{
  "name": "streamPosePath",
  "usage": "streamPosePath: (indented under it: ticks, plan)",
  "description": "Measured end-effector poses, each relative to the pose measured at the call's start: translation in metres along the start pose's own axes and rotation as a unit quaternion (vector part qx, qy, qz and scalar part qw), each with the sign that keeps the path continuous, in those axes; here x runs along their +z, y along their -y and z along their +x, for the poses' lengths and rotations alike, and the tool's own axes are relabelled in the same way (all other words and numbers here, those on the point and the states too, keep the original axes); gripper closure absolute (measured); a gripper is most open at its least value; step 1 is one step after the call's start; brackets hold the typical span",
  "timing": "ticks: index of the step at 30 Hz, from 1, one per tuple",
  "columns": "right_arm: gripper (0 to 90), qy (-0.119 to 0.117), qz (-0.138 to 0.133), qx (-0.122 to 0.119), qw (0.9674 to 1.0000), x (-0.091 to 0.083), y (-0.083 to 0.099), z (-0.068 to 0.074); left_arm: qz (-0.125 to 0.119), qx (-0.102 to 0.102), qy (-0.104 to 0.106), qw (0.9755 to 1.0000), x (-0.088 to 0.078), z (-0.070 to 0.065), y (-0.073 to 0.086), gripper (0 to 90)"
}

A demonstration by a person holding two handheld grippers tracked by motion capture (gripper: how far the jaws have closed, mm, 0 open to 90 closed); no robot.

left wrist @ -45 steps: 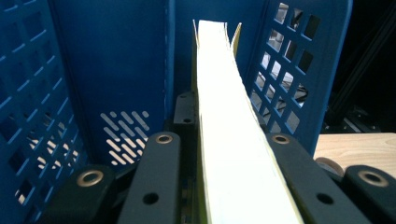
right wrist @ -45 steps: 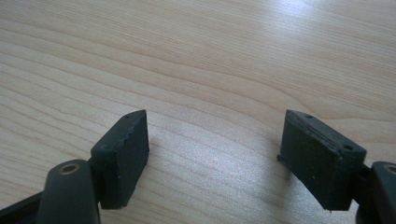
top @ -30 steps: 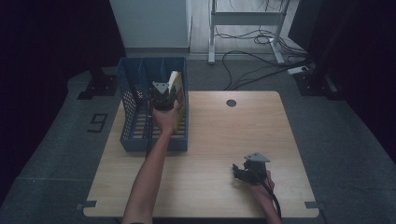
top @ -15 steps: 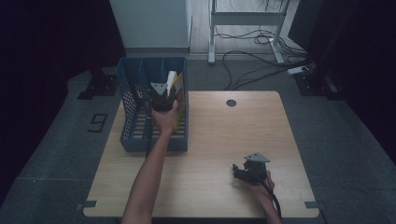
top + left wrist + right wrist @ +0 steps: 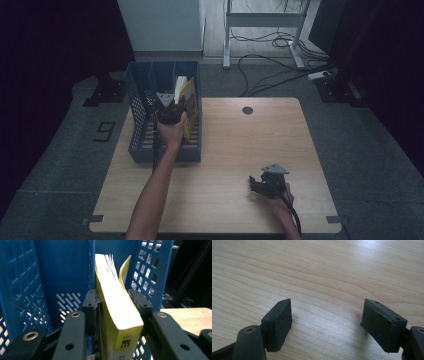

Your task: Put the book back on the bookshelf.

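The left forearm [image 5: 155, 195] comes in from the bottom edge and reaches straight forward, bare, with the left hand [image 5: 171, 131] wrapped around the left gripper [image 5: 170, 111]. That gripper points away from the person, its grey plate on top. Its jaws have just been opening; the book [image 5: 113, 310] stands between them, the left pad close against it, the right pad with a slight gap. The right hand [image 5: 280, 197] rests low near the table's near edge, holding the right gripper [image 5: 261, 184], which points left across the table. Its jaws stand wide apart, nothing between them, cable trailing back.
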State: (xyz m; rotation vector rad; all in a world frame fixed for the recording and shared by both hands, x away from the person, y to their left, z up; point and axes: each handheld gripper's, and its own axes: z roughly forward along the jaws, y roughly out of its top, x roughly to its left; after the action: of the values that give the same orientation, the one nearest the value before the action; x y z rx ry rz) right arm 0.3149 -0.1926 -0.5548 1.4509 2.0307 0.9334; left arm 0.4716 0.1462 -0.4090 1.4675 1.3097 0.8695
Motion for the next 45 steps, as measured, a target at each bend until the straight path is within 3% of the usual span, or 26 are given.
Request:
streamPosePath:
  ticks: [8, 14, 18, 23, 34, 38, 45]
  plan:
    - [23.4, 0.000, 0.000, 0.000, 1.0000, 0.000, 0.000, 0.000, -0.001, -0.001, 0.002, 1.0000, -0.003, 0.000, 0.002, 58.1]
    - [23.4, 0.000, 0.000, 0.000, 1.0000, 0.000, 0.000, 0.000, -0.006, -0.001, 0.020, 0.9998, -0.009, 0.001, 0.000, 49.2]
    - [23.3, 0.000, 0.000, 0.001, 1.0000, 0.000, 0.000, 0.000, 0.003, -0.010, 0.039, 0.9992, -0.011, 0.004, 0.001, 46.0]
    - [23.4, 0.000, 0.000, 0.000, 1.0000, 0.000, 0.000, 0.000, 0.016, -0.004, 0.057, 0.9982, -0.018, 0.005, 0.004, 41.2]
    - [23.4, 0.000, 0.000, 0.000, 1.0000, 0.000, 0.000, 0.000, 0.028, -0.005, 0.082, 0.9962, -0.032, 0.007, 0.010, 38.5]
    - [23.3, 0.000, 0.000, 0.000, 1.0000, 0.000, 0.000, 0.000, 0.030, -0.016, 0.096, 0.9948, -0.040, 0.009, 0.014, 38.5]
    - [23.3, 0.000, 0.001, 0.001, 1.0000, 0.000, 0.000, 0.000, 0.041, -0.004, 0.115, 0.9926, -0.049, 0.011, 0.019, 38.2]
